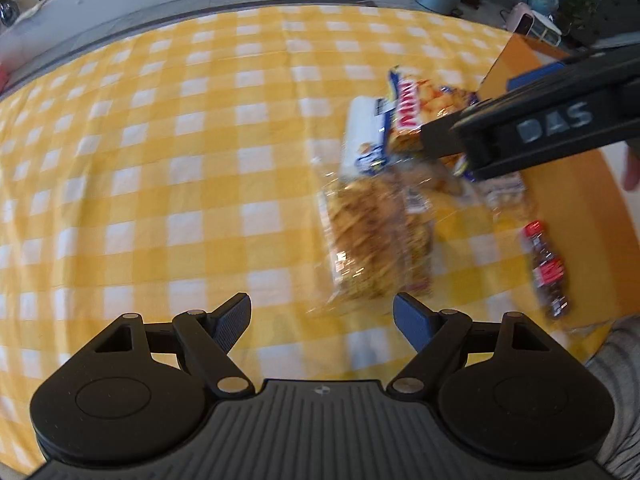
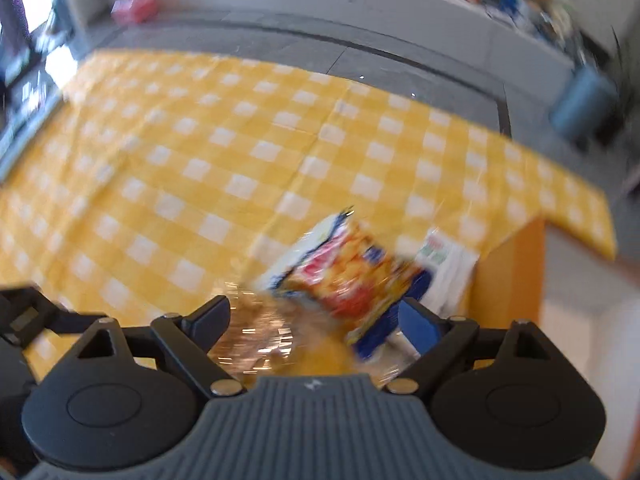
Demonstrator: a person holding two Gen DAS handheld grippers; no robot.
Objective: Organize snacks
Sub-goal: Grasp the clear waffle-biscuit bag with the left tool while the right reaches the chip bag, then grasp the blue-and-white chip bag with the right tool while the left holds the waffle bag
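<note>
Black, blue-padded fingers of the left gripper [image 1: 322, 322] stand wide apart with nothing between them, poised above the yellow-and-white checked tablecloth [image 1: 160, 160] just short of the clear bag of golden-brown crisps [image 1: 372, 240]. Beyond it lies the blue, red and orange foil snack packet [image 1: 416, 108], partly over a white packet [image 1: 360, 132]; a small dark packet with red labels [image 1: 546, 268] sits apart towards the right, and an orange box wall [image 1: 516, 60] rises behind.

The right gripper [image 2: 314, 320] is also spread wide, the foil packet [image 2: 352, 276] and clear bag [image 2: 256, 336] lying loose between its fingers; no pad looks pressed on either, though blur hides the detail. I judge the step to be choosing one packet. Doing it well likely means settling the hand first, centring on a single packet, and closing across its narrow width, not snagging two wrappers together.
</note>
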